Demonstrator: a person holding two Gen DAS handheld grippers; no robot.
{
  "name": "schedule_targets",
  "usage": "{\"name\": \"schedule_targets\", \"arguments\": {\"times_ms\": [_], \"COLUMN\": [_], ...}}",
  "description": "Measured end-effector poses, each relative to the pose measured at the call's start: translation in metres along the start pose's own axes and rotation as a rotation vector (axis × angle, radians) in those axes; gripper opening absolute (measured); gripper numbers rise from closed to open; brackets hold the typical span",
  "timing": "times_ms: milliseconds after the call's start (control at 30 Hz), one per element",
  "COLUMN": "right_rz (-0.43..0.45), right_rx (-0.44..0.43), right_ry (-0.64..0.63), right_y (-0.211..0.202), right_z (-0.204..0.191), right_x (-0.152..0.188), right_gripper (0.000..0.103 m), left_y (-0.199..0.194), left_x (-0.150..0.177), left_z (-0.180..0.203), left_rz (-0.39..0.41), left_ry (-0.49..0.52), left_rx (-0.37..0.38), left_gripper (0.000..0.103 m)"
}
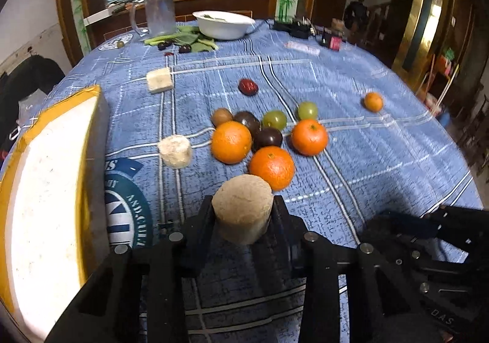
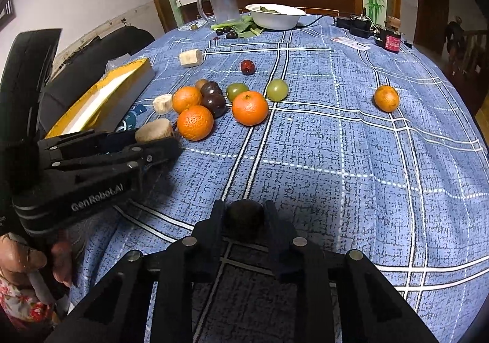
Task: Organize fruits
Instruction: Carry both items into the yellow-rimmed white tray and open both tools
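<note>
Fruits: banana chunk clamped in left gripper bottom centre; dark round fruit pinched in right gripper; oranges mid-frame.

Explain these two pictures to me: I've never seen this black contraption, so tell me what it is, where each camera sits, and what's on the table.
There is no robot here: a person holds two black hand grippers, each carrying a camera that looks along its fingers. The left gripper is shut on a banana chunk. The right gripper is shut on a small dark fruit, too shadowed to name. On the blue tablecloth lie oranges, green grapes, dark plums, more banana pieces and a yellow-edged box. A white bowl stands at the far edge.
</note>
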State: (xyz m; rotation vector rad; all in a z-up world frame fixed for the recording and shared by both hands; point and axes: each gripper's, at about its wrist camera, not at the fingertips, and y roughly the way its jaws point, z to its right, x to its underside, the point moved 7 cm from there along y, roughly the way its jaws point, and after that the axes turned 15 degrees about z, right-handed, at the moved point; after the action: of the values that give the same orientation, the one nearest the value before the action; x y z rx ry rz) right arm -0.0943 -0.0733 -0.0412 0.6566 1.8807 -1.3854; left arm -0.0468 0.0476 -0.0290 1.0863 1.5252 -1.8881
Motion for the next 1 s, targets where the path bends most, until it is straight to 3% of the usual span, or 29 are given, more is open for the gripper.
{"name": "schedule_targets", "arguments": {"times_ms": [267,433,633,733,867,1000], "right_rz": [0.052,0.074,0.065,0.050,0.019,0.007], "right_rx": [-0.043,-0.129,-0.319,-0.372,-0.420,-0.399], "right_ry": [0.005,-0.028,-0.050,-0.082,-0.139,-0.209], "right_y": [-0.019,-0.022,-0.004,0.011,0.033,0.054], "right_z": [-0.014,-0.051,-0.128,-0.165,-0.211,-0.234], "right_x": [-0.015,-0.039,-0.061,-0.063,-0.055,-0.048], "right_gripper": [0.027,0.027,0.027,0.027,0.027,0.028], "left_y": [-0.054,-0.084,-0.094,-0.094,-0.088,-0.081], "left_x": [-0.030,-0.042,-0.026,-0.011,0.004,0.012], "left_z": [-0.025,-0.066,-0.137,-0.166,-0.195,-0.212], "left_rz": [0.148,0.193,0.168,0.141,0.124,0.122], "left_ry": [-0.107,-0.178,-0.282,-0.319,-0.372,-0.420], "left_rx": [0.042,-0.027,-0.201,-0.269,-0.302,-0.299], "left_gripper": [0.036,0.036,0.036,0.036,0.036,0.036]}}
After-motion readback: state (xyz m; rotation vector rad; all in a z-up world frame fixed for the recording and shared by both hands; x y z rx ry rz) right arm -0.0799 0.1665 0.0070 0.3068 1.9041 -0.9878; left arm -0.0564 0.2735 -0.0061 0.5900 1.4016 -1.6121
